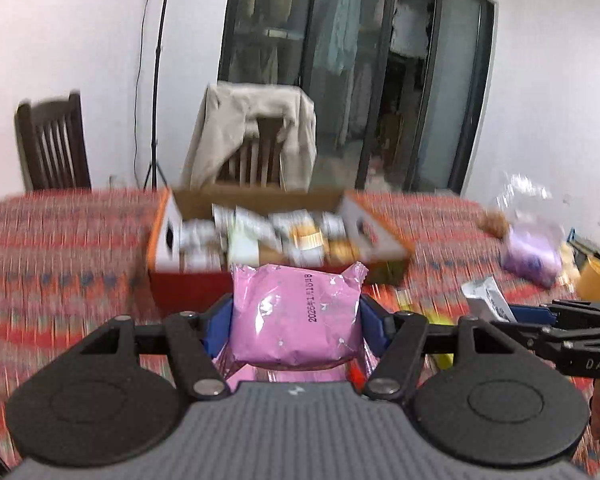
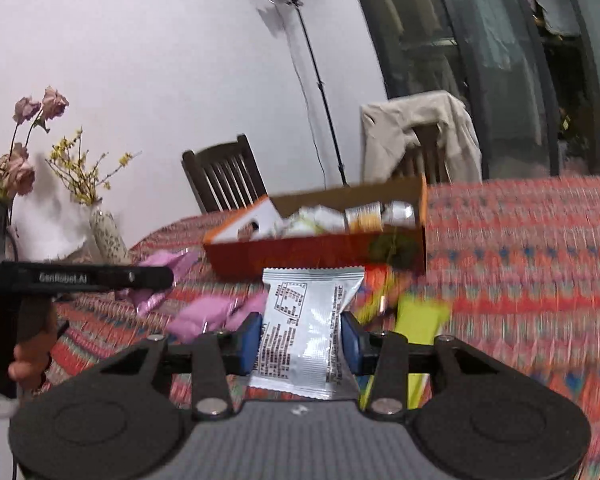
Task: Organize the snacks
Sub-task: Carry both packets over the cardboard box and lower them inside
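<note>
Above bench middle, short of box (image 1: 280, 236): left claw (image 1: 296, 320) pinching pink packet (image 1: 296, 316), right claw (image 2: 302, 340) pinching silver packet (image 2: 306, 332). Risk: both claws converging on one box, so collision; slick wrappers may slip; box near full, packets may spill.

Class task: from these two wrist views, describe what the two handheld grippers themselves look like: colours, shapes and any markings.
Both grippers, left gripper and right gripper, have blue pads on black linkage arms with silver pivot pins, two round black discs and a ribbed grey body. White lettering marks the sides: "DAS" on the right one, "GenRobot.AI" on the left.
</note>
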Tool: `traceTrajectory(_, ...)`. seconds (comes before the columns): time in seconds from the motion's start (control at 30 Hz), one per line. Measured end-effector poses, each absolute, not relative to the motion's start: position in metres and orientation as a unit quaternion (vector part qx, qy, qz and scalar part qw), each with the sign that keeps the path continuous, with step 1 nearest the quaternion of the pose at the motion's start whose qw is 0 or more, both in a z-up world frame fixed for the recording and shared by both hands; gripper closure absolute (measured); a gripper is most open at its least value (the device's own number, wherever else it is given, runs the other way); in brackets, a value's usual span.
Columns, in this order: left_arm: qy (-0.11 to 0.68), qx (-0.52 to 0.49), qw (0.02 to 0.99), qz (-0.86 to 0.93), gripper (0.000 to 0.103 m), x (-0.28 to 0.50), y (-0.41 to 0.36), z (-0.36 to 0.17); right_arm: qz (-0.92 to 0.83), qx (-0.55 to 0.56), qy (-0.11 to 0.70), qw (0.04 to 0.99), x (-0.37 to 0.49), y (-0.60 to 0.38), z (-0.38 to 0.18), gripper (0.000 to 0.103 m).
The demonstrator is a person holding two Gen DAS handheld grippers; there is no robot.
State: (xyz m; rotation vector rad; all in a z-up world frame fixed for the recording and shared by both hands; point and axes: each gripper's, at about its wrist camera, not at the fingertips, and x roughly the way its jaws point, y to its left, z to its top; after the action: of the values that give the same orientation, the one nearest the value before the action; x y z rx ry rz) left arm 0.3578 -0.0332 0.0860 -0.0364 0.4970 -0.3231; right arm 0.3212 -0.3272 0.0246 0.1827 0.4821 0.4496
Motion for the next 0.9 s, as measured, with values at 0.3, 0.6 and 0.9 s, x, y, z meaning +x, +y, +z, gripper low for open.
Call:
traceTrajectory(0.3,0.263,-0.054,0.956,-0.116,0.037,0.510,-0.014,0.100,0.273,0.070,0.254,0.925,0.476,-0.304,0.070,0.062)
traceTrajectory(0.6,0.337,-0.010,0.938,-0.080,0.036,0.591,-0.016,0.029,0.269,0.101,0.373,0.882,0.621,-0.241,0.019,0.061)
traceTrajectory(0.9,0.323,0.017,0.943,-0.081,0.027,0.579,-0.015,0.023,0.260,0.079,0.389,0.880,0.634,-0.207,-0.011,0.047)
